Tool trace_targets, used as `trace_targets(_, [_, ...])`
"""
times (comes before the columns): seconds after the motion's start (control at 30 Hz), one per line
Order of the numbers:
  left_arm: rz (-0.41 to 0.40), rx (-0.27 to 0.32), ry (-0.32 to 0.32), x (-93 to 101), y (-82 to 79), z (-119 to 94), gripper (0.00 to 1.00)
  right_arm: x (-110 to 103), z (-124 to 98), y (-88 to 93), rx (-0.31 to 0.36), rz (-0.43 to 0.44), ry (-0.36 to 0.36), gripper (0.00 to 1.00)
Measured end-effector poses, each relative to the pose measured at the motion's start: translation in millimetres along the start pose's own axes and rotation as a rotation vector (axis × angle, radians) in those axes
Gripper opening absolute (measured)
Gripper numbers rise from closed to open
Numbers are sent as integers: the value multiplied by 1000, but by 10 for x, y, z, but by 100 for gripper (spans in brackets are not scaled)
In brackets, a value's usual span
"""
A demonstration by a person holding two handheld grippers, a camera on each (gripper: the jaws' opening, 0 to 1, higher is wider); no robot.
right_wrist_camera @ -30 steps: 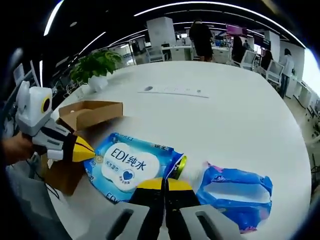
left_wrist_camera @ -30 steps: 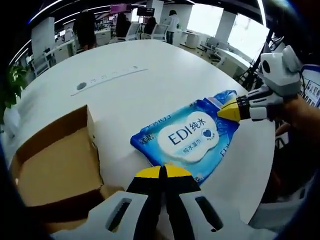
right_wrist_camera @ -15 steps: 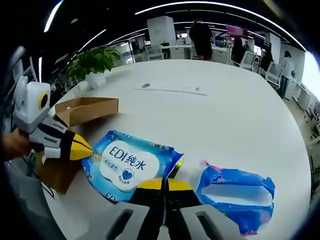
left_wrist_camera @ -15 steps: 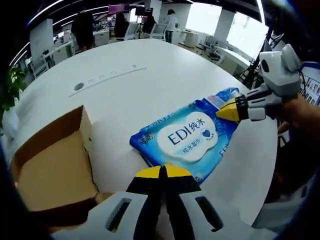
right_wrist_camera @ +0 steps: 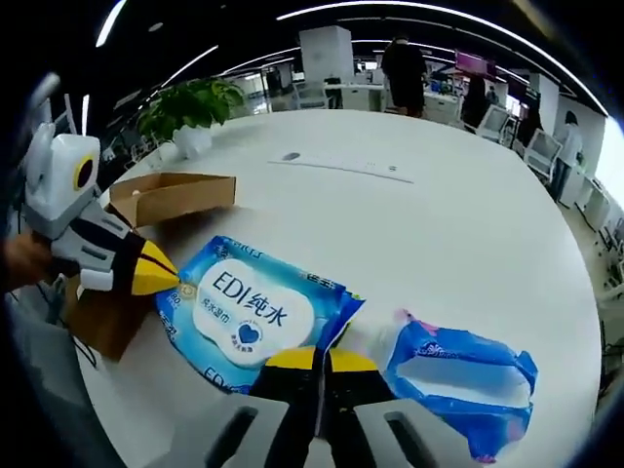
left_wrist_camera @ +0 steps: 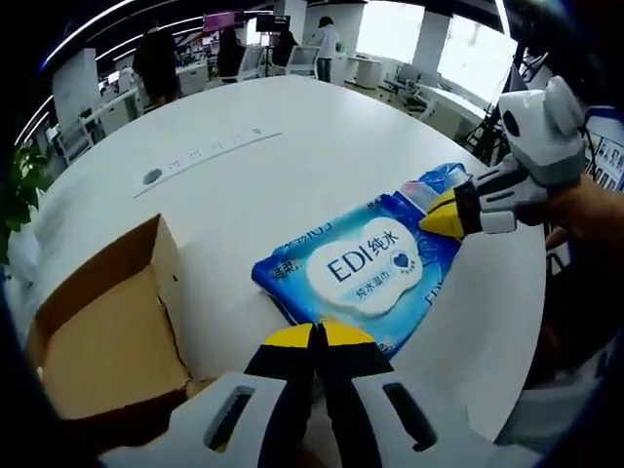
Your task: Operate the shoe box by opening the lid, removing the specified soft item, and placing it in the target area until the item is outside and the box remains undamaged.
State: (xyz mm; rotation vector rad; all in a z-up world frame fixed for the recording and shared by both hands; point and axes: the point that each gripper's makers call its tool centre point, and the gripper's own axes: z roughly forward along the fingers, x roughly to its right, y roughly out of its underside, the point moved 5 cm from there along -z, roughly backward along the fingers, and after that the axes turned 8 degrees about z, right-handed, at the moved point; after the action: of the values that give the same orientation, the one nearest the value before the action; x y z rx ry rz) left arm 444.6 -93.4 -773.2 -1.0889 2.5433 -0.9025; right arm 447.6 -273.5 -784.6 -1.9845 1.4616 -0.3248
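A blue wet-wipes pack (left_wrist_camera: pixel 362 268) with a white label lies flat over the white table, right of the open cardboard shoe box (left_wrist_camera: pixel 107 331). My left gripper (left_wrist_camera: pixel 317 337) is shut on the pack's near edge. Coming in from the right, my right gripper (left_wrist_camera: pixel 441 215) is shut on the pack's far corner. In the right gripper view the same pack (right_wrist_camera: pixel 246 310) stretches between my right gripper (right_wrist_camera: pixel 320 359) at the bottom and my left gripper (right_wrist_camera: pixel 159 277) at the left. The box (right_wrist_camera: pixel 172 197) stands behind it, lid open.
A second blue wipes pack (right_wrist_camera: pixel 458 374) lies on the table to the right in the right gripper view. A potted plant (right_wrist_camera: pixel 191 109) stands at the far table edge. A grey strip (left_wrist_camera: pixel 209 153) lies mid-table. People and chairs are far behind.
Both views have shifted slightly. The pack stays pinched between the two grippers beside the box, with no clear move of its own.
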Motion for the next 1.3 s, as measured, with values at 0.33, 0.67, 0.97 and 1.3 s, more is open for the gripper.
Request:
trace_targets(0.33, [-20,1,-15,-15,0,-77,0,8,-57,-16,10,-43,22,0])
trace_targets(0.67, [-19,48,-10,22,-95,-206,0,6,-213,-77,36,-62,37,0])
trace_targets(0.97, [-34,69,23,103,-127,-318,7,-77,-357,-76,42,-89,28,2])
trace_targets(1.3, [-46,90,77,193,-134,-509,22,-318,-508,-98,12,-160,-50,17])
